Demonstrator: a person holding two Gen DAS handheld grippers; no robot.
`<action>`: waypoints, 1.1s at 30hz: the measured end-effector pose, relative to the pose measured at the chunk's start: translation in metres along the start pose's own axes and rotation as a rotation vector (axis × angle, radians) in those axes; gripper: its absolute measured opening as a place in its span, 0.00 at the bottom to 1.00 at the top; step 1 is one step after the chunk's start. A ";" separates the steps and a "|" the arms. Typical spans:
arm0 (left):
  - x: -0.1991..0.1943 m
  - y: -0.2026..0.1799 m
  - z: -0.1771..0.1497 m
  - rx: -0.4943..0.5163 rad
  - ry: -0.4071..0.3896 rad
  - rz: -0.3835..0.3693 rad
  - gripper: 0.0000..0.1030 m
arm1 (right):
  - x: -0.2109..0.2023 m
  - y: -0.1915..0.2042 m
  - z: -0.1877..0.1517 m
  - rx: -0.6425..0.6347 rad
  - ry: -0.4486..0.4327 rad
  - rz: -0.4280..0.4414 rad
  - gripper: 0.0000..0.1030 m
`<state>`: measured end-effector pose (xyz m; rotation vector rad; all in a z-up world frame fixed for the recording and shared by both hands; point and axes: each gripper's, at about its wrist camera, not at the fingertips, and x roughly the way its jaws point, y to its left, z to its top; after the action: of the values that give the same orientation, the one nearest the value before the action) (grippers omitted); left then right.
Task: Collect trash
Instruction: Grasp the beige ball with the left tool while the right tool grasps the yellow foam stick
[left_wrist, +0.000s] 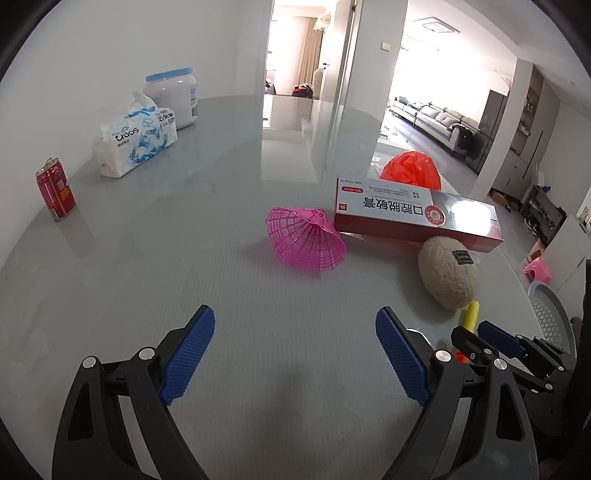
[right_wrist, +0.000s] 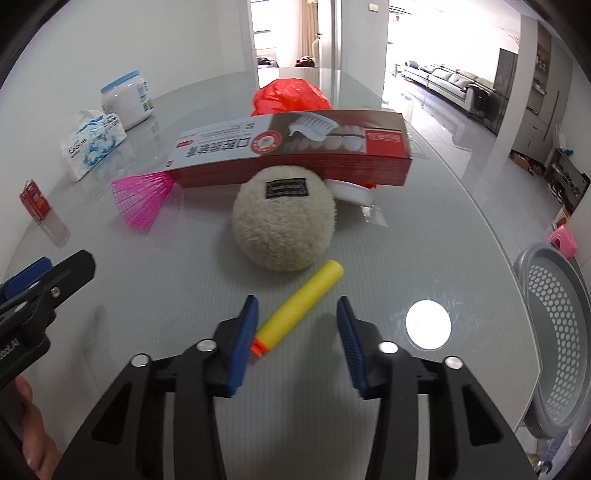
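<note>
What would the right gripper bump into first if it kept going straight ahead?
Probably the yellow foam dart, lying slantwise between the right gripper's open fingers. Beyond it sits the fuzzy cream ball.

On the tabletop (right_wrist: 424, 236), a foam dart (right_wrist: 299, 304) lies between the fingers of the right claw (right_wrist: 297, 306), and a fluffy ball (right_wrist: 282, 221) sits just behind the dart. A long box (right_wrist: 295, 147) lies behind the ball with a crumpled bag (right_wrist: 290, 96) behind it and a little net basket (right_wrist: 142, 199) at its left end. Far to the left stand a can (left_wrist: 55, 194), a tissue pack (left_wrist: 138, 140) and a jar (left_wrist: 173, 98), and a bin (right_wrist: 554, 332) stands off the tabletop's right edge.
</note>
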<state>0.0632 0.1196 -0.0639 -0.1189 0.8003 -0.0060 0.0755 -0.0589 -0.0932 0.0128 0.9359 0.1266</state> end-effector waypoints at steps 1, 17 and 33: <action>0.000 -0.002 0.000 0.003 0.001 -0.002 0.85 | -0.001 0.000 0.000 -0.003 0.002 0.021 0.22; 0.004 -0.054 -0.005 0.070 0.048 -0.082 0.85 | -0.030 -0.049 -0.012 0.086 -0.064 0.137 0.13; 0.058 -0.130 0.022 0.089 0.118 -0.145 0.85 | -0.034 -0.102 -0.025 0.160 -0.077 0.133 0.13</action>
<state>0.1244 -0.0103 -0.0763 -0.0929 0.9068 -0.1870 0.0462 -0.1652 -0.0876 0.2270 0.8665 0.1730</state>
